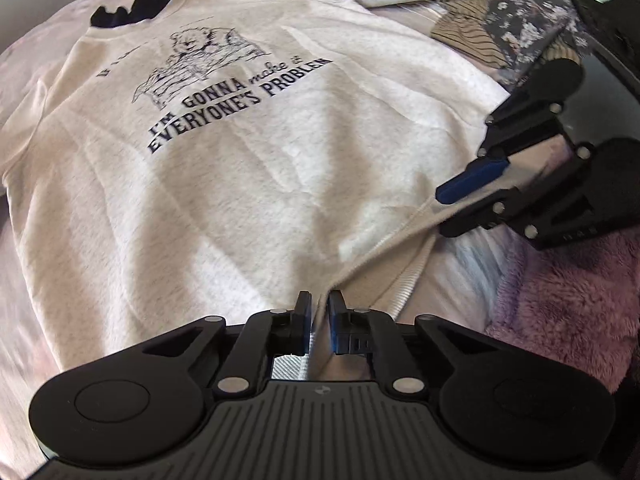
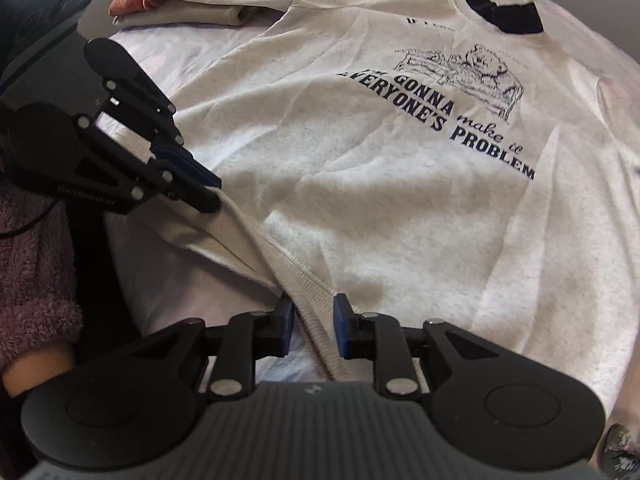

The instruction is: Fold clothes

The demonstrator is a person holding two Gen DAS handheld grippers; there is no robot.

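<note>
Top print line (image 1: 120, 62): blurring beyond reading.
Sweatshirt (image 2: 400, 220) right sleeve: running off frame.
Folded pile (image 1: 516, 20): partly hiding behind right hand-held gripper (image 1: 460, 200).

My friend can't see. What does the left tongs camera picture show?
A light grey sweatshirt with a bear drawing and dark lettering lies spread face up on a bed. The left tongs pinch its ribbed bottom hem, and the right tongs grip the hem further along, at the right.
</note>
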